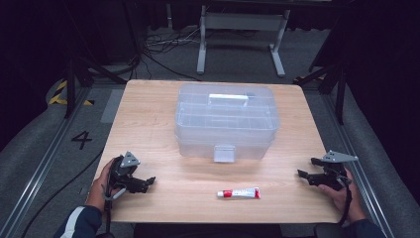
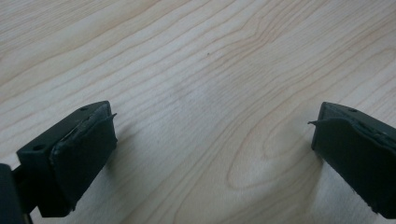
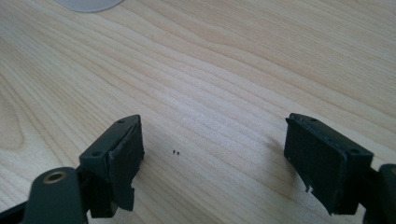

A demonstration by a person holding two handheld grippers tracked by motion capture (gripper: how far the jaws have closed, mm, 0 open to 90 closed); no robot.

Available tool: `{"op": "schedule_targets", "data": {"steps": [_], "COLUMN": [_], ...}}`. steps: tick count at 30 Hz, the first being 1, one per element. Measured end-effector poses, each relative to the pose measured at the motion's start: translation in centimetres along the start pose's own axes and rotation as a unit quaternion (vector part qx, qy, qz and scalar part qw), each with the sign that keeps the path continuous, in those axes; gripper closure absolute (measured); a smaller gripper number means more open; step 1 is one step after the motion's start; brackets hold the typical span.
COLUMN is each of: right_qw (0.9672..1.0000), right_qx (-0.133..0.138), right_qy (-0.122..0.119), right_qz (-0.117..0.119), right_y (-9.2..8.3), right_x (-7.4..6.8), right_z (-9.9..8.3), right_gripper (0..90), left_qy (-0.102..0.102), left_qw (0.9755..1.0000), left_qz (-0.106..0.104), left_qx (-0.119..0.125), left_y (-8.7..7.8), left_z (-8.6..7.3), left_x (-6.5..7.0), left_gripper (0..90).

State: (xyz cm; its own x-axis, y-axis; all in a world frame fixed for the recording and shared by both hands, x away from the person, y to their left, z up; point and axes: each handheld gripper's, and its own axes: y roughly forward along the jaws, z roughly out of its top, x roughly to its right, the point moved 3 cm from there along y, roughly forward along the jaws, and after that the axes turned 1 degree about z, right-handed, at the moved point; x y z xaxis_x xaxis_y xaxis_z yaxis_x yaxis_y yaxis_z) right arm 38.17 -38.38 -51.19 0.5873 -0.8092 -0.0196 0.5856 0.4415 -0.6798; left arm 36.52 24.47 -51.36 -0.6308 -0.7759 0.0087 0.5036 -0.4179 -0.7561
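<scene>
Red-capped and white, the tube (image 1: pixel 238 193) lies near the surface's (image 1: pixel 148 124) front edge, long axis running side to side, between my open, empty left gripper (image 1: pixel 148 181) and open right gripper (image 1: pixel 303 174), slightly nearer the right.

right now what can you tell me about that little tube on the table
The tube is small and white with a red cap end on its left and red marking near the right end, plastic by the look. It lies flat on its side on the wooden table, near the front edge, in front of the clear lidded box, between the two grippers. Nothing touches it but the tabletop.
</scene>
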Motion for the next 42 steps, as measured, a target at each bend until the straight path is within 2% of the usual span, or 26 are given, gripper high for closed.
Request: {"op": "schedule_targets", "data": {"steps": [4,6,24,30,38,42], "right_qw": [1.0,1.0,0.9999,0.9998,0.9999,0.9999], "right_qx": [0.0,0.0,-0.003,-0.014,-0.006,0.001], "right_qy": [0.001,0.002,0.008,0.009,0.013,0.01], "right_qz": [-0.003,-0.003,-0.008,-0.01,-0.005,-0.009], "right_y": [-0.01,-0.01,0.12,0.1,0.09,-0.1], "right_x": [0.01,0.0,0.0,0.12,0.38,0.32], "right_z": [-0.01,-0.01,0.15,0.26,0.23,0.4], "right_gripper": [19.9,19.9,19.2,16.3,16.4,19.4], "left_qy": [0.012,0.005,0.029,0.029,0.024,0.025], "left_qw": [0.9999,1.0,0.9993,0.9993,0.9994,0.9994], "left_qz": [-0.008,-0.008,-0.023,-0.023,-0.025,-0.025], "left_qx": [-0.002,-0.002,0.0,0.001,0.0,0.0], "left_y": [0.25,0.42,0.73,0.73,0.72,0.72], "left_z": [0.33,0.49,0.85,0.85,0.8,0.8], "left_x": [-0.27,-0.18,-0.24,-0.24,-0.16,-0.16], "left_gripper": [0.0,0.0,0.2,0.2,0.4,0.4]}}
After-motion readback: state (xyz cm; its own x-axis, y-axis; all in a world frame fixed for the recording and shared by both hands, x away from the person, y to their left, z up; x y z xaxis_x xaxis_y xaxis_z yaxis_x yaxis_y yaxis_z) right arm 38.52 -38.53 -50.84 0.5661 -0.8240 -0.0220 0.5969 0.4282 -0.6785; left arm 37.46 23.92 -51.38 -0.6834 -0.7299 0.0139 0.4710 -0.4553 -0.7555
